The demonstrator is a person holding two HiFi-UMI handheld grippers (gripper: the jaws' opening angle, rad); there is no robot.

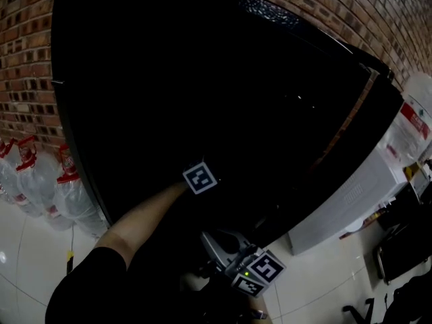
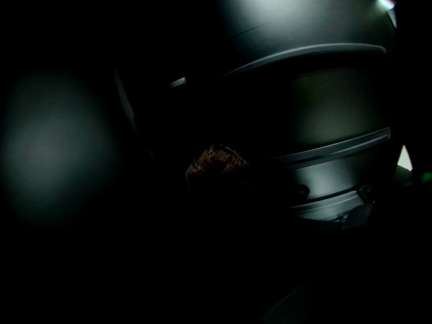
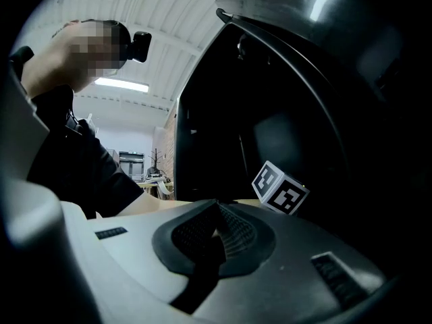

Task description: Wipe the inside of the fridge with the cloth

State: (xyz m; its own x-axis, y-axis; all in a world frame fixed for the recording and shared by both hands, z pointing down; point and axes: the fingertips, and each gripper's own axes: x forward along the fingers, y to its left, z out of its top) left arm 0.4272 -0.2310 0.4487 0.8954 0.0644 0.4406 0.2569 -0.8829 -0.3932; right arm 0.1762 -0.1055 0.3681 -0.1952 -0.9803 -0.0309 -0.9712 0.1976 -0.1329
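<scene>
The fridge [image 1: 202, 93] stands open, and its inside is almost black. My left arm reaches into it; only the left gripper's marker cube [image 1: 200, 178] shows in the head view. In the left gripper view a brownish cloth [image 2: 214, 162] bunches at the tips of the left gripper [image 2: 216, 184], whose jaws are lost in the dark. Pale shelf rails [image 2: 337, 147] curve past on the right there. My right gripper [image 1: 210, 240] hangs outside the fridge, low and in front. Its ribbed pads [image 3: 233, 228] are pressed together with nothing between them. The left cube [image 3: 280, 189] shows beyond them.
Several big water bottles [image 1: 40, 181] stand on the tiled floor left of the fridge, against a brick wall [image 1: 27, 79]. A white unit [image 1: 351, 194] and a water jug [image 1: 412, 123] are on the right. A person's dark sleeve [image 3: 74, 160] fills the left of the right gripper view.
</scene>
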